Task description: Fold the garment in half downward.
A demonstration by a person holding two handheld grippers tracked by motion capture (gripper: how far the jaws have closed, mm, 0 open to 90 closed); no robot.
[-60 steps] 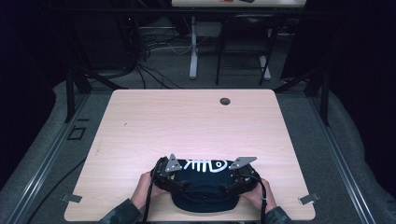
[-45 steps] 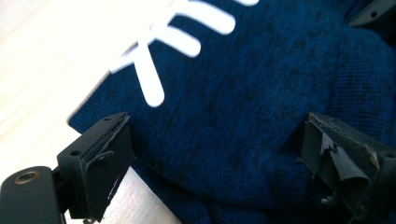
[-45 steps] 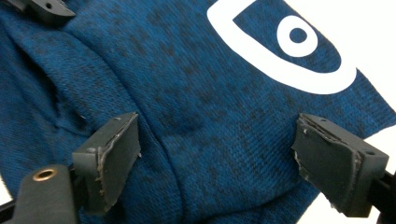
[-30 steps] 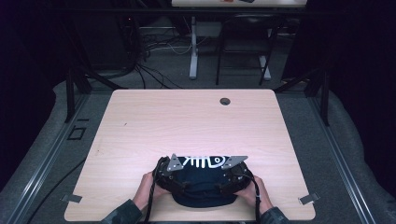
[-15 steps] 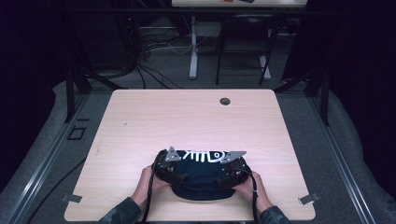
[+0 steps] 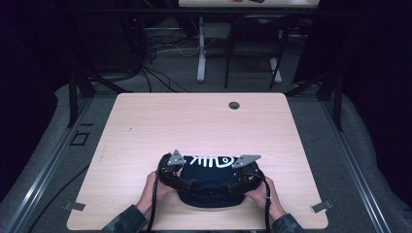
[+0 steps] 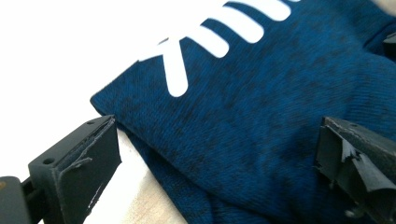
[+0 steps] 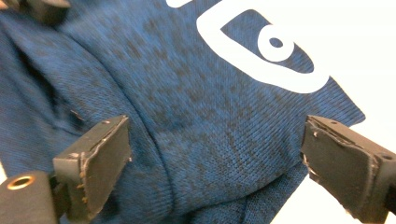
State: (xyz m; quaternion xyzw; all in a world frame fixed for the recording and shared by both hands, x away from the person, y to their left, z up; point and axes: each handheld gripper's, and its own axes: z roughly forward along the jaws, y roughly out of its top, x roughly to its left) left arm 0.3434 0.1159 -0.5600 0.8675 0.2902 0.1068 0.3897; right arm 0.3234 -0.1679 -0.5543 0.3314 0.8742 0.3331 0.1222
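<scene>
Dark blue shirt [image 6: 210,187] lies folded into a compact bundle near table [image 6: 194,126] edge; left gripper [image 6: 187,183] and right gripper [image 6: 232,185] have just been opening, jaws spread, cloth between them unpinched; folding looks nearly done

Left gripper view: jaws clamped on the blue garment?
No: the left gripper has its jaws standing wide apart, with the blue garment lying loose between them, unpinched.
</scene>
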